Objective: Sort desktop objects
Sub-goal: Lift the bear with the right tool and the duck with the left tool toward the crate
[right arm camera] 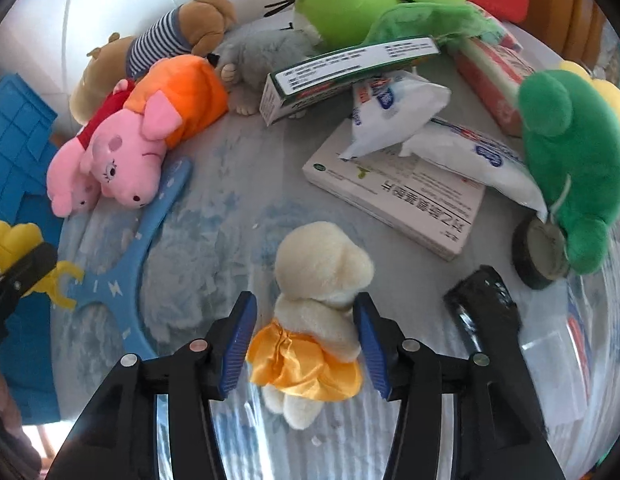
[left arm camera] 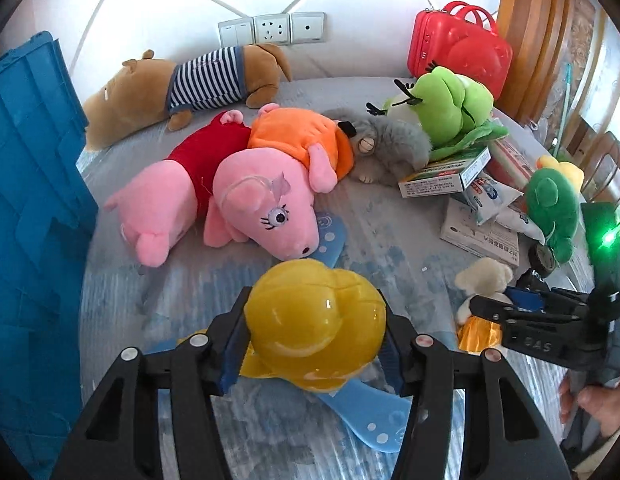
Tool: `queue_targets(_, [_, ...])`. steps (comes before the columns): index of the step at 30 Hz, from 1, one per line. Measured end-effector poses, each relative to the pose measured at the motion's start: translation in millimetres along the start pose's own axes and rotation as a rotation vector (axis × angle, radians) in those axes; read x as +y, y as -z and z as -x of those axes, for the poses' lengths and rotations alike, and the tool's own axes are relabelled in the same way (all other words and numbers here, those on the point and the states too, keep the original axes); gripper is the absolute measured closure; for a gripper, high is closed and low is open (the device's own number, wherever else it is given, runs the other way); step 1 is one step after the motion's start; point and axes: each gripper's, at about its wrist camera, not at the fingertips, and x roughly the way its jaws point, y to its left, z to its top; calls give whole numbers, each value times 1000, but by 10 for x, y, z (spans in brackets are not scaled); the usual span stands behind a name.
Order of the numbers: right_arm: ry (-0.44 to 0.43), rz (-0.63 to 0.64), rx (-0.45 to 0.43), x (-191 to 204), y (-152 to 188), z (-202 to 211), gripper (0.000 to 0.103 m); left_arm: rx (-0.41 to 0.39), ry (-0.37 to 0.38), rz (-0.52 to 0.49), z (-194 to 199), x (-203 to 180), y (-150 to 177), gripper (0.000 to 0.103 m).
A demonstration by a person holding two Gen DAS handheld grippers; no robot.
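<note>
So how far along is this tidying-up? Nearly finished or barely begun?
Barely begun, it seems. Nothing looks sorted yet. In hand: the left claw grips a yellow toy helmet; the right claw sits around a cream plush doll, not clearly squeezing. Left: pig plushes, green frog and medicine boxes crowd the table.

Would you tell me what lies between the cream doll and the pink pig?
Only bare tablecloth, seen in the right wrist view between the cream doll and pink pig.
</note>
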Motion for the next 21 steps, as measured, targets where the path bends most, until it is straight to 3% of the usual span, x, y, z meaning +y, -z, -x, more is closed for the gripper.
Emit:
queue_targets(4, [59, 65, 28, 51, -13, -154, 62, -14, 1, 9, 94, -2, -54, 48])
queue_targets(7, [60, 94, -16, 130, -33, 61, 63, -25, -7, 13, 228, -3, -93, 48])
queue_targets(13, [-28, 141, -157, 418, 8, 842, 63, -69, 0, 35, 638, 23, -73, 48])
queue_targets(21, [-59, 203, -354, 890, 282, 1777, 63, -139, 12, 48, 1247, 83, 241, 48])
